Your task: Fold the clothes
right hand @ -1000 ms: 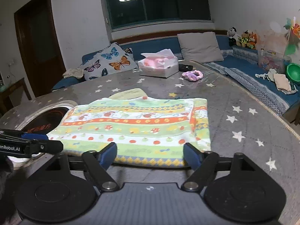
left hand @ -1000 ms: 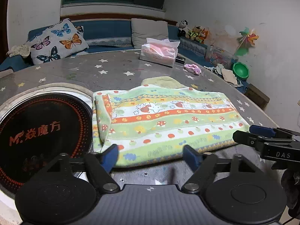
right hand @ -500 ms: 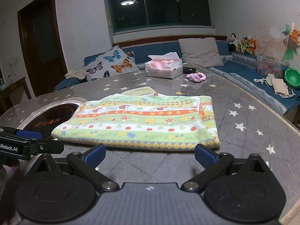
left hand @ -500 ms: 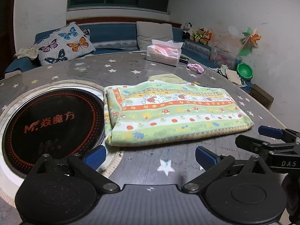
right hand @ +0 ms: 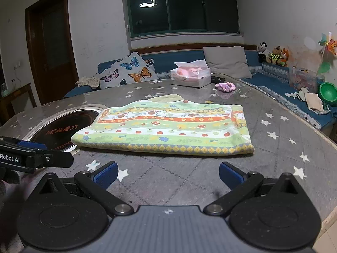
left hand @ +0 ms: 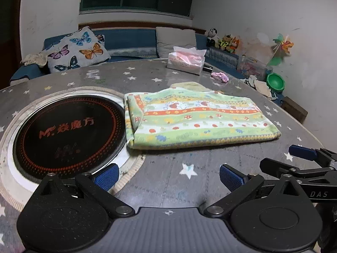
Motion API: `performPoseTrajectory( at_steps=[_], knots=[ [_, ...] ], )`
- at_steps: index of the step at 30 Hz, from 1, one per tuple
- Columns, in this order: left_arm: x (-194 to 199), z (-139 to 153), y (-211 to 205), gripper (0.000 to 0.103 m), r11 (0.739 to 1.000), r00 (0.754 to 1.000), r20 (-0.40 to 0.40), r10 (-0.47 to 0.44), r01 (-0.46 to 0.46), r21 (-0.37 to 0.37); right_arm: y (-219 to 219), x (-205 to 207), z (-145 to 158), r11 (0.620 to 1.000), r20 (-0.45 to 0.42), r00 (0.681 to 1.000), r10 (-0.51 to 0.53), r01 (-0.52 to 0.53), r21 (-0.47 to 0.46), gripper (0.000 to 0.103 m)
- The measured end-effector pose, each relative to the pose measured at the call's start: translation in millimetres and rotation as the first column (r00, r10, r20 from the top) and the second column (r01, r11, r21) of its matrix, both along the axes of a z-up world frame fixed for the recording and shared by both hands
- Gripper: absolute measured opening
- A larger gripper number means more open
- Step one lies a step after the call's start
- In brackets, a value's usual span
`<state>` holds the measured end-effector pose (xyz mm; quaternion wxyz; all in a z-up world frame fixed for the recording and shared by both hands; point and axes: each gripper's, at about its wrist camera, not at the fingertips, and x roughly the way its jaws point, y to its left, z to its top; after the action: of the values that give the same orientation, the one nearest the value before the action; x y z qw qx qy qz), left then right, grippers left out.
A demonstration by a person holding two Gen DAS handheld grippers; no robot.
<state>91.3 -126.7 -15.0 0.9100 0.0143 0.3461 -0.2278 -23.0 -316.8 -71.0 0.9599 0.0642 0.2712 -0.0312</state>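
Beside folded cloth [left hand: 195, 118], cooktop [left hand: 67, 135] (lettered "Mr.")

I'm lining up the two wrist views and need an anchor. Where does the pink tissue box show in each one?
Left wrist view: the pink tissue box sits on the far side of the table, upper centre-right, beyond the folded striped cloth.
Right wrist view: the box is upper centre, again beyond the cloth.
Shared landmark: the butterfly pillow lies left of the box in both.
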Motion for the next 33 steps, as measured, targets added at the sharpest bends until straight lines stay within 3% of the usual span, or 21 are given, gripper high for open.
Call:
performPoseTrajectory(
  at_steps=[33],
  knots=[
    [-25, -5, 7, 0.103, 0.999, 1.000, -0.012, 0.020, -0.019, 0.048, 16, -19, 6, 1.000, 0.012, 1.000, -0.006, 0.006, -0.028, 0.103]
  ],
)
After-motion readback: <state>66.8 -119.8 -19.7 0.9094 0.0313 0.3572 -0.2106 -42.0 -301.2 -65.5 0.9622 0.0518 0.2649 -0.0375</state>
